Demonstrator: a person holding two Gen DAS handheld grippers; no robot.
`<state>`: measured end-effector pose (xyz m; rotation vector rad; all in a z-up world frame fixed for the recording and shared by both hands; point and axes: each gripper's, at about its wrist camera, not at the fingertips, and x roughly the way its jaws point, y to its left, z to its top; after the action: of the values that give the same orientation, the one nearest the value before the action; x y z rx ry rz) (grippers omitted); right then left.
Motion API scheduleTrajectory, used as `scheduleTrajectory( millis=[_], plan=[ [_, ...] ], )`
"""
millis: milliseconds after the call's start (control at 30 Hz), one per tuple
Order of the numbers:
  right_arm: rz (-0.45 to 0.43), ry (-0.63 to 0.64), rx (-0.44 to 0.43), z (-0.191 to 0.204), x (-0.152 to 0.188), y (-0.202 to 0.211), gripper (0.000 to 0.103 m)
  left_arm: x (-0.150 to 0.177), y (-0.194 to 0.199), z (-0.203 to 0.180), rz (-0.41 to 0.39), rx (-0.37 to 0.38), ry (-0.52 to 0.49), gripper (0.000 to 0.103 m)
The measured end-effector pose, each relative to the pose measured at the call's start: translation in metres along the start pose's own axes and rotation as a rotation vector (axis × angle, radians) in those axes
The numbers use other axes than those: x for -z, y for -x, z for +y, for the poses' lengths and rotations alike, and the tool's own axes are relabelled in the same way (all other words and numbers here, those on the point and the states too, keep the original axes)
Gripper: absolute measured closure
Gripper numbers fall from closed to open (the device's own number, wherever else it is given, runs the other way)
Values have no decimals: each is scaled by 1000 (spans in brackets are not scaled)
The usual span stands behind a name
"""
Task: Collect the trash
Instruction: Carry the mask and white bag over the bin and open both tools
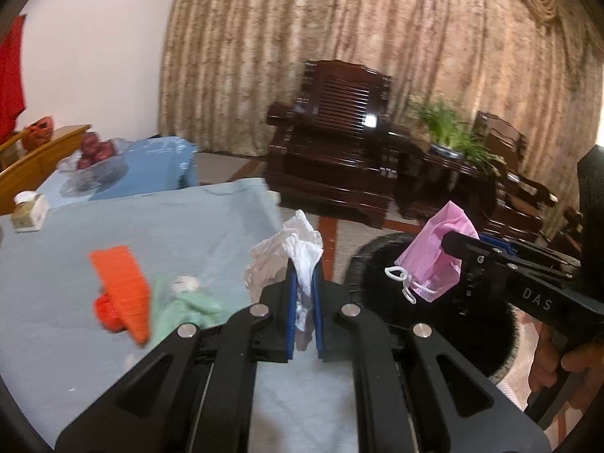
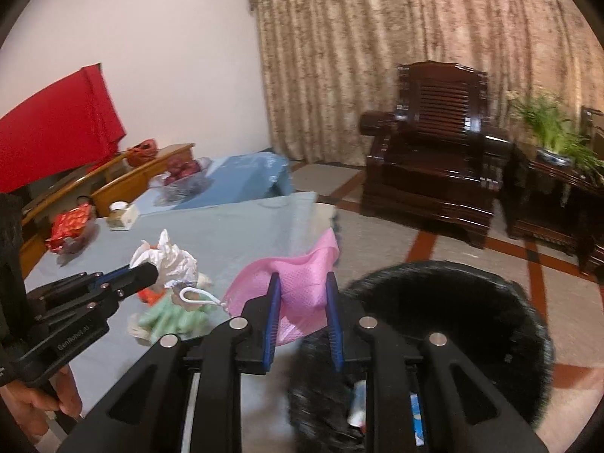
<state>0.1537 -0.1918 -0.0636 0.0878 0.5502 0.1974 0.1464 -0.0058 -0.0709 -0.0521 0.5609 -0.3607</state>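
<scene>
My left gripper (image 1: 303,275) is shut on a crumpled white tissue (image 1: 290,249), held above the edge of the pale blue table (image 1: 113,234). My right gripper (image 2: 304,287) is shut on a pink face mask (image 2: 298,283) with white ear loops, just left of the black trash bin (image 2: 453,302). In the left wrist view the right gripper (image 1: 449,243) holds the pink mask (image 1: 434,260) over the bin (image 1: 377,264). In the right wrist view the left gripper (image 2: 145,270) carries the tissue (image 2: 170,256). An orange item (image 1: 120,283), pale green scraps (image 1: 181,302) and more litter lie on the table.
A small white box (image 1: 28,211) and a bag of red fruit (image 1: 96,151) sit at the table's far side. Dark wooden armchairs (image 2: 434,158) and a potted plant (image 2: 547,128) stand beyond on the tiled floor. The bin holds some trash (image 2: 356,404). A hand (image 2: 41,396) grips the left tool.
</scene>
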Motion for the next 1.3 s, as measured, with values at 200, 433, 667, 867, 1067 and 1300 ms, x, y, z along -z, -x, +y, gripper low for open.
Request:
scheduleTrajectory(
  millis=[200, 433, 667, 867, 1067, 1300],
  plan=[
    [2, -46, 87, -42, 14, 20, 81, 4, -22, -45, 23, 93, -41, 96],
    [17, -92, 174, -81, 31, 34, 81, 8, -46, -95, 38, 183, -97, 96],
    [27, -123, 236, -109, 45, 43, 81, 15, -71, -128, 59, 227, -117, 96],
    [46, -154, 264, -128, 57, 44, 81, 29, -89, -147, 91, 251, -149, 96],
    [82, -170, 294, -137, 68, 40, 80, 40, -104, -150, 138, 282, -155, 91],
    [124, -172, 328, -144, 80, 36, 69, 40, -107, -142, 161, 289, -111, 55]
  ],
)
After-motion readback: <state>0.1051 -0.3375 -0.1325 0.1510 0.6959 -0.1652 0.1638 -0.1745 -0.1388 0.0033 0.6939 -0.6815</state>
